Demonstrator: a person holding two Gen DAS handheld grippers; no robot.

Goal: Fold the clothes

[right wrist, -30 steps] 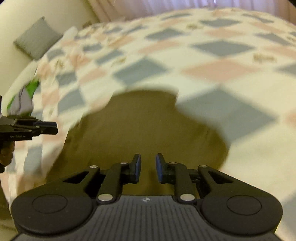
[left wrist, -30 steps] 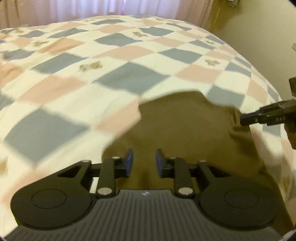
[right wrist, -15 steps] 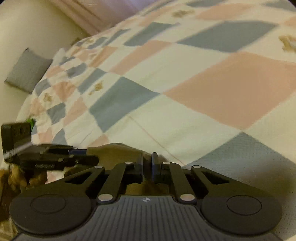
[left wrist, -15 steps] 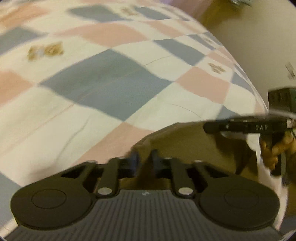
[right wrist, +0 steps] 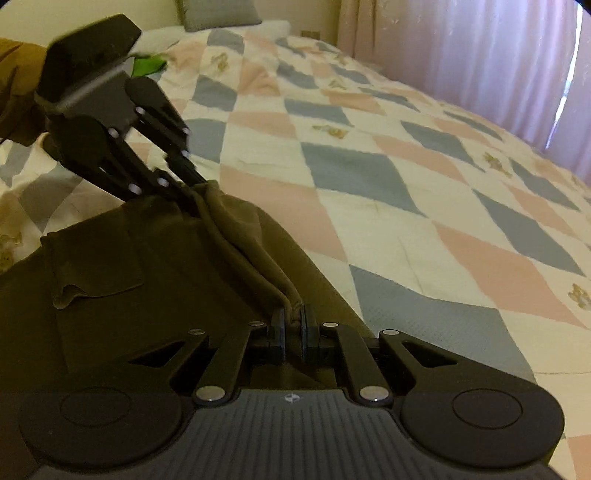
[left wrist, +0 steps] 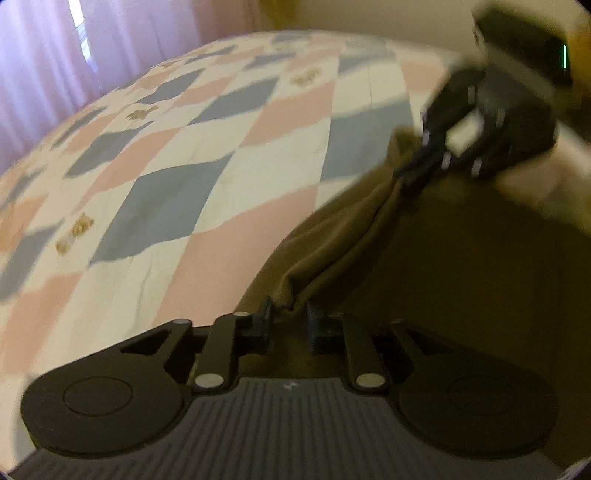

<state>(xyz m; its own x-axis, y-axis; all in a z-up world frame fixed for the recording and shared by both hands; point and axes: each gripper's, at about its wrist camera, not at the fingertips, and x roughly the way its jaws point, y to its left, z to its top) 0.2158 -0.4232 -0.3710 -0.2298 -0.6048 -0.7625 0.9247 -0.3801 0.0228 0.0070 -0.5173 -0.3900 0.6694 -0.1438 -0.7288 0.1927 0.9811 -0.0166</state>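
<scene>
An olive-brown garment [left wrist: 443, 295] lies on a checked quilt. My left gripper [left wrist: 290, 317] has a bunched fold of its edge between its fingers, and its jaws are opening slightly with the cloth still caught. In the right wrist view my right gripper [right wrist: 293, 325] is shut on the same edge of the garment [right wrist: 147, 277]. That edge runs as a taut, rolled ridge up to the left gripper [right wrist: 192, 188] at upper left. The left wrist view shows the right gripper [left wrist: 406, 177] blurred at upper right, pinching the cloth.
The pink, grey and cream quilt [right wrist: 406, 184] covers a wide bed. Pale curtains [right wrist: 480, 55] hang behind it. A grey pillow [right wrist: 218, 14] and a green item [right wrist: 147, 64] lie at the far end, near a cream wall [left wrist: 388, 18].
Both grippers stood open over the flat garment a second ago. They closed on its far edge, rolled, and now hold that edge stretched between them.
</scene>
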